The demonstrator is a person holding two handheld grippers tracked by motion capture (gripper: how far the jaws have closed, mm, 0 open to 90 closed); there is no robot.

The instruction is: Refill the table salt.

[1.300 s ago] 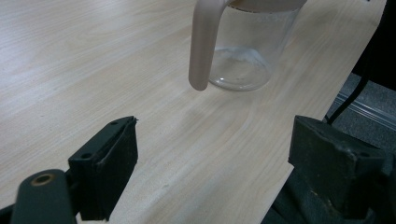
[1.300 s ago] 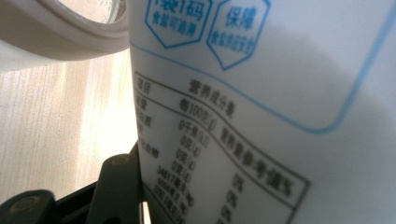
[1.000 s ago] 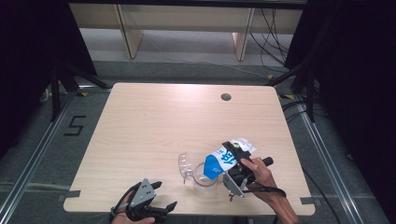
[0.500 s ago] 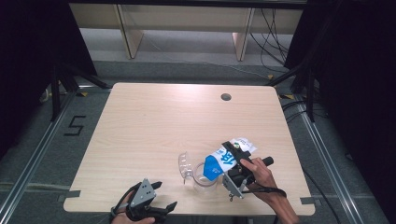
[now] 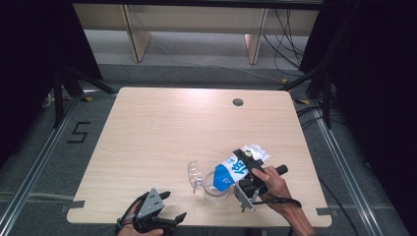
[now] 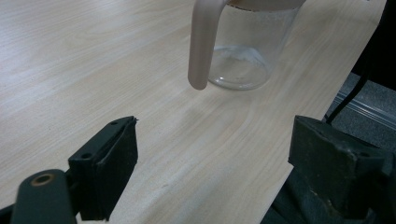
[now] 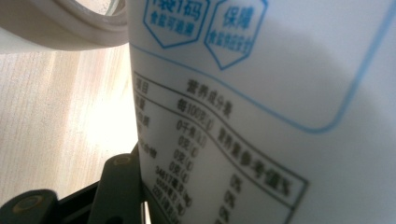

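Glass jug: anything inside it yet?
The jug looks empty through its clear wall, bare bottom visible. The tilted bag in the right gripper covers its mouth from above.

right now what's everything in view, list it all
table: one, light wood, centre; a round hole near its far right edge
jug: one, clear glass with a beige handle, upright near the front right of the table
pouch: one, white and blue with printed text, tilted over the jug's rim
floor mark "5": one, black, left of the table
left gripper: black, open, at the front left edge, apart from the jug
right gripper: black, shut on the pouch
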